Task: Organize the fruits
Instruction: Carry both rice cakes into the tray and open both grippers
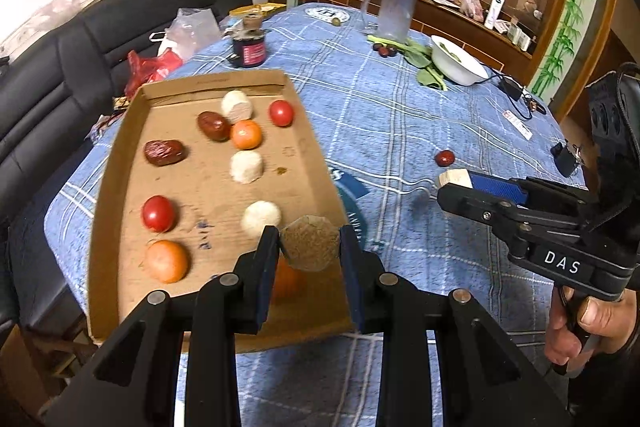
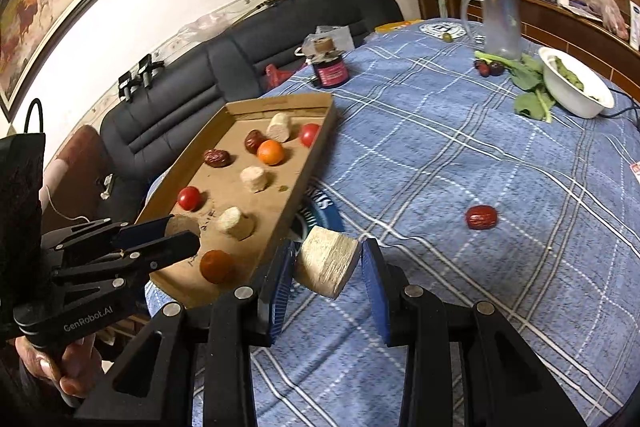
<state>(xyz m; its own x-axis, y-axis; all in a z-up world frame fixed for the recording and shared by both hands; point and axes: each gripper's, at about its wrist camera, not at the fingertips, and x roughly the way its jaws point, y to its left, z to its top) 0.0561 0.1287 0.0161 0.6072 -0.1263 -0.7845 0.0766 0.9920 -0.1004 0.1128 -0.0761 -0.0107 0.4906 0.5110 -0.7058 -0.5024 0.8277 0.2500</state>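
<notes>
Left gripper (image 1: 309,241) clamps pale chunk (image 1: 311,242) over cardboard tray (image 1: 120,163) — for sorting; right gripper (image 2: 326,265) grips another chunk (image 2: 327,261), tray at ten o'clock.

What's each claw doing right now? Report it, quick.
Left claw: closed on a brownish cut chunk, over the cardboard tray.
Right claw: closed on a pale cut chunk, above the tablecloth.

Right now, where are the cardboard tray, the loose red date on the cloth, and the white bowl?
cardboard tray (image 1: 120,163): left wrist view, on its left wall.
red date (image 2: 481,217): right wrist view, on its middle.
white bowl (image 2: 568,103): right wrist view, on its outer side.
</notes>
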